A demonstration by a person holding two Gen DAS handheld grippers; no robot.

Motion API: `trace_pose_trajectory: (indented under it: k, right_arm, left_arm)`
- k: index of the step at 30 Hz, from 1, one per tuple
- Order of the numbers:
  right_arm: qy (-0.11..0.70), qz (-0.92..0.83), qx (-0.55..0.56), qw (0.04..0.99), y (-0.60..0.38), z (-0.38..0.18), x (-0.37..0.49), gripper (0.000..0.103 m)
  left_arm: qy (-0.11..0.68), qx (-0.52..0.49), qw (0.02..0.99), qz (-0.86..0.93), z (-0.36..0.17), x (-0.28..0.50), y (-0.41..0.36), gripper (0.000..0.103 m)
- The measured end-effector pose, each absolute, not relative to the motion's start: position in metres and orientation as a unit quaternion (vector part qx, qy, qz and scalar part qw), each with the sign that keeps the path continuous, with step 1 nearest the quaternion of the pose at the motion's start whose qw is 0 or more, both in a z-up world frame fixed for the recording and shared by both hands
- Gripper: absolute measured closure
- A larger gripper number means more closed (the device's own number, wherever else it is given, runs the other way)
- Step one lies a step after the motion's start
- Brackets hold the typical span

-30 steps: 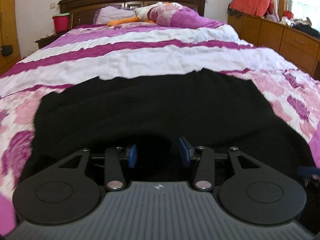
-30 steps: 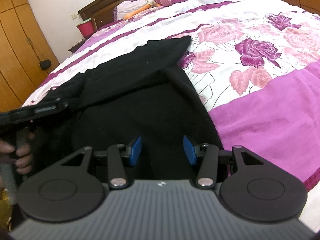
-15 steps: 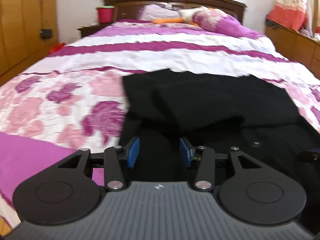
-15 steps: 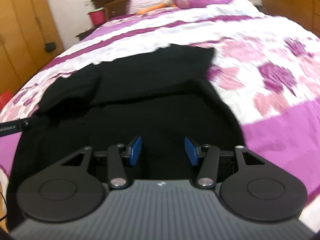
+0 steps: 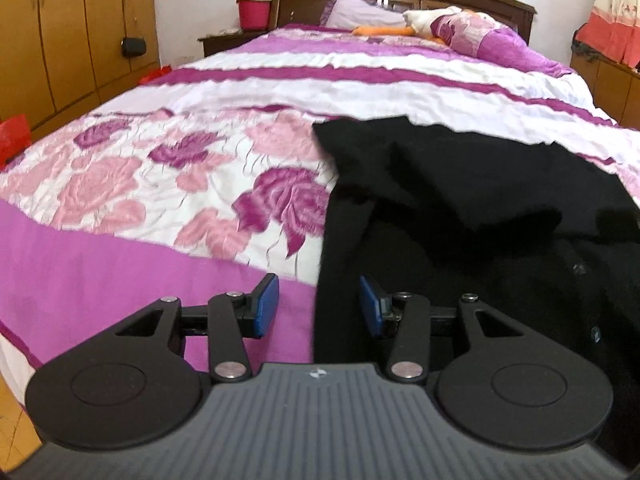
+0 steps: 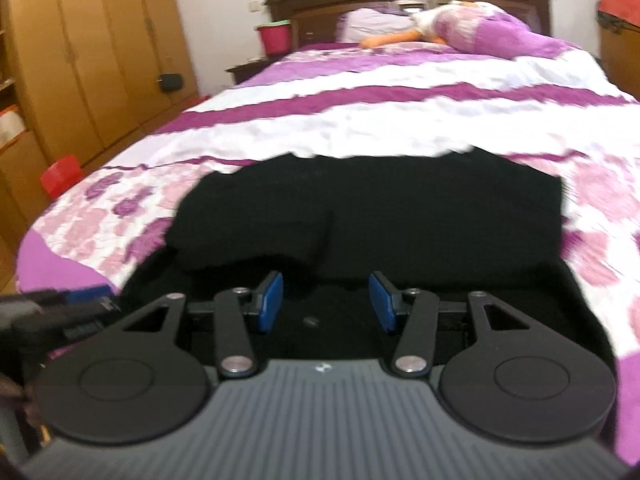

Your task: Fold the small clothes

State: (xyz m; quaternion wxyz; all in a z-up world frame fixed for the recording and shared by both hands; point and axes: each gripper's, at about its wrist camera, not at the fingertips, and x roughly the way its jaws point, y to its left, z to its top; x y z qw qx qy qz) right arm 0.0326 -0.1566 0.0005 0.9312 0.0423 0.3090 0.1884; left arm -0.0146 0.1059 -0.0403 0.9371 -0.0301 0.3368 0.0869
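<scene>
1. Left wrist view: the left gripper [image 5: 318, 304] hangs low over the near edge of the bed [image 5: 168, 184], its blue pads spread wide with nothing between them. The left edge of the black garment [image 5: 460, 216] runs just under the gap, so one pad is over the purple bedspread and the other over black cloth. A flap of the garment already lies doubled across its upper part, and small buttons show on the lower layer at the right.

2. Right wrist view: the right gripper [image 6: 325, 304] is also wide apart and empty, poised over the middle of the near part of the black garment [image 6: 420, 220]. A folded-in piece, likely a sleeve, lies on top at the left. The left gripper [image 6: 86, 294] shows at the left border, blurred, beside the garment's near left corner.

3. Progress, as a judgement: the fold is partly made. The far portion looks turned in, but the near body is spread flat and wide. What seems left is gripping the near hem or sides, bringing them over, and smoothing the bundle into a compact shape.
</scene>
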Motion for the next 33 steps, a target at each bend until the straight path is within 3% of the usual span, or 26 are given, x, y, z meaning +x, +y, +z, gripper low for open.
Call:
trace_pose_trajectory:
  k: [8, 19, 21, 22, 23, 33]
  right_arm:
    - [0.292, 0.269, 0.001, 0.918, -0.086, 0.007, 0.046, 0.053]
    - [0.323, 0.261, -0.057, 0.908, -0.043, -0.029, 0.082, 0.054]
    - [0.322, 0.269, -0.038, 0.907, -0.049, -0.032, 0.086, 0.063]
    - [0.32, 0.271, -0.026, 0.907, -0.052, -0.031, 0.087, 0.08]
    - [0.318, 0.277, -0.009, 0.907, -0.057, -0.029, 0.088, 0.084]
    - [0.239, 0.21, 0.105, 0.942, -0.143, 0.012, 0.082, 0.09]
  left_arm:
    - [0.337, -0.032, 0.937, 0.081, -0.049, -0.017, 0.112, 0.05]
    - [0.333, -0.036, 0.939, 0.076, -0.054, -0.017, 0.115, 0.048]
    - [0.333, -0.036, 0.939, 0.076, -0.054, -0.017, 0.115, 0.047]
    - [0.333, -0.036, 0.939, 0.077, -0.054, -0.017, 0.115, 0.047]
    - [0.333, -0.036, 0.939, 0.077, -0.054, -0.017, 0.115, 0.047]
    - [0.34, -0.027, 0.936, 0.086, -0.05, -0.008, 0.114, 0.047]
